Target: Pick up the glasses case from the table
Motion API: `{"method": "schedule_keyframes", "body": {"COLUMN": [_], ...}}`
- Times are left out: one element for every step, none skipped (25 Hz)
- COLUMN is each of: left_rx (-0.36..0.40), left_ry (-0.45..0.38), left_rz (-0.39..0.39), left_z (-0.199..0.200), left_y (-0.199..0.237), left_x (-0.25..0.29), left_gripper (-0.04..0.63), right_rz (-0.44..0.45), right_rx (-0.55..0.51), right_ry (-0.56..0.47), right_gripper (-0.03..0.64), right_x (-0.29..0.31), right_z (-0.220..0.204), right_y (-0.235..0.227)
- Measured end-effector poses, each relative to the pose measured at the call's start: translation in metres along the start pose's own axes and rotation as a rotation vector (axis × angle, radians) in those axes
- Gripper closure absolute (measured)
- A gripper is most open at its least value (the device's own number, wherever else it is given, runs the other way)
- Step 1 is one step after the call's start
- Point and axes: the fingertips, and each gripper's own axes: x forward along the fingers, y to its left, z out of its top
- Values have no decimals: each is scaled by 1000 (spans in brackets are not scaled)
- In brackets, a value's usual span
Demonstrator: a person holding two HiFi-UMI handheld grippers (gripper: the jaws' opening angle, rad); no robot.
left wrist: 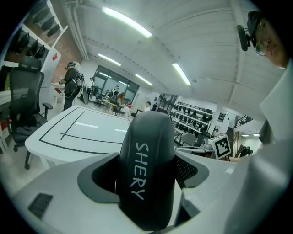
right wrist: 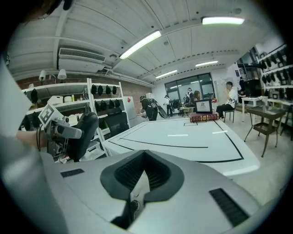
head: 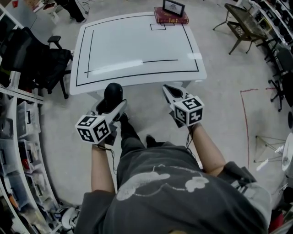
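Note:
A black glasses case [left wrist: 147,170] with pale lettering stands upright between the jaws of my left gripper [left wrist: 149,160], which is shut on it. In the head view the case [head: 113,95] hangs in my left gripper [head: 112,104] just in front of the near edge of the white table [head: 137,45], off its top. My right gripper [head: 168,91] is level with it to the right, also short of the table edge, jaws together and empty. In the right gripper view the jaws [right wrist: 143,157] meet, and the case [right wrist: 83,135] shows at the left.
The table top carries black tape lines; a stack of red books [head: 170,17] with a framed picture [head: 174,7] sits at its far edge. A black office chair [head: 39,59] stands at the left, a folding chair [head: 242,23] at the far right, shelves [head: 16,137] along the left.

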Motion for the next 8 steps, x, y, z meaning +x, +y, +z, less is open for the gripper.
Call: {"method": "schedule_keyframes", "body": {"left_rx": [-6,-9,-9,-7,-5,-5,-6,-9], "left_ry": [-1,-1,0,2,4,5,5,5], "left_rz": [4,7,11,14,16,18,19,20], "left_z": [-2,-4,-5,-7,-8,-9,-11,-12], "left_y": [-1,-1,-1,-1,-1,-1,-1,-1], "left_x": [-1,-1,-1,-1,-1,-1,-1,-1], "left_gripper": [245,245,245,245,245,245,245,245], "right_rz": [0,1,3,3,3,3,3,3], "right_rx": [8,12,10,3,-5,-12,-18,-24], "right_ry": [-4,-9,-11,-11,-9,-7,-6,-4], "right_gripper": [618,618,618,618,618,618,618,618], "right_x": [-1,-1,0,0,1,1,2,2], "right_z": [0,0,1,1,1,1,1,1], "right_y": [0,-1,-1,-1,-1,-1,-1,-2]}}
